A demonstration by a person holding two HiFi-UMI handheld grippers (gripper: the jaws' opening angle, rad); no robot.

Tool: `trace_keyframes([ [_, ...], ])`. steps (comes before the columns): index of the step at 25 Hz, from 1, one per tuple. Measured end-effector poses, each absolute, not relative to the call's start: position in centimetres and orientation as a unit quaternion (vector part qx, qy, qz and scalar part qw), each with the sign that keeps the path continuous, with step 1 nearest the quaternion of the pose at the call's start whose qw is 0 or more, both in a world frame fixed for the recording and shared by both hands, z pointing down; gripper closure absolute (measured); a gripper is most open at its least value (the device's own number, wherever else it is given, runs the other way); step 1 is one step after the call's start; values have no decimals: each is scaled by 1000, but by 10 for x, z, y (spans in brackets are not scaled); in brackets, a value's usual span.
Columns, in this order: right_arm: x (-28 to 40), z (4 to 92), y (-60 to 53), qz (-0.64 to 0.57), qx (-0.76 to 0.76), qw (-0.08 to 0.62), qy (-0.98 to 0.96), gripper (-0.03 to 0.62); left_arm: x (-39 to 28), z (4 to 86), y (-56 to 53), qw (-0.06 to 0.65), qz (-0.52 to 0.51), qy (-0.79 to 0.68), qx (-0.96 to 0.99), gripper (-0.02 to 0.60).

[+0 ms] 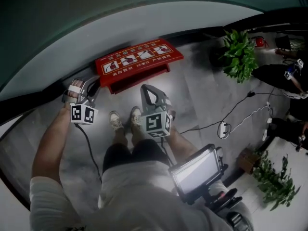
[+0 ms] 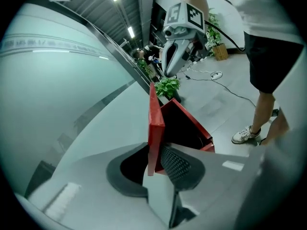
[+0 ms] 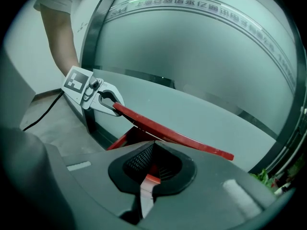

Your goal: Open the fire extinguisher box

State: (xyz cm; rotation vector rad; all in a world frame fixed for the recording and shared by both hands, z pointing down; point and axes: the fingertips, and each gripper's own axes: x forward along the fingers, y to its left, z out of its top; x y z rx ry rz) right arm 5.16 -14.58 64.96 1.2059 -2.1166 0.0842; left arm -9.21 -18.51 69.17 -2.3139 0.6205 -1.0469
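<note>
So, the fire extinguisher box (image 1: pixel 140 79) is parked on the floor (image 1: pixel 202 90) right against the curved frosted wall (image 1: pixel 72 42), upper middle of the head view, and its red lid (image 1: pixel 138 57), the one with the instruction pictures on top, is seen raised off the body. In the left gripper view the lid is seen edge-on, standing up the middle of the frame, with the dark open inside of the box showing just to the right of it

The left gripper (image 2: pixel 156 153) is clamped on the lid: the jaws are narrow, the red edge is pinched between them, and the ribbed pad (image 2: pixel 175 164) is pressed against its right face. In the right gripper view the same jaws are seen hooked over the lid's corner at the upper left of the frame

The right gripper (image 3: pixel 152 169) is closed down too, jaws narrow, and a bit of the lid's red edge is caught between them at lower middle. The rest of the lid is seen slanting from upper left down to the right, just above them

Other stuff around: a pair of white sneakers (image 1: pixel 124 119) is planted just below the box in the head view, a potted plant (image 1: pixel 240 54) is seen at upper right, cables (image 1: pixel 231 112) are trailed across the floor at right, and a device with a lit screen (image 1: pixel 197 173) is seen at lower right
</note>
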Motion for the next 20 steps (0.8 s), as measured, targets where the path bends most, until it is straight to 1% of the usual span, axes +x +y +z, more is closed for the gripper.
trace_keyframes([
  [5, 45, 636, -154, 24, 464, 346, -815, 580, -97, 687, -197, 224, -381, 233, -866, 503],
  [13, 38, 607, -180, 15, 472, 354, -807, 580, -104, 671, -232, 135, -368, 243, -888, 505],
  [20, 36, 587, -201, 9, 480, 345, -806, 580, -108, 659, -251, 79, -360, 239, -898, 505],
])
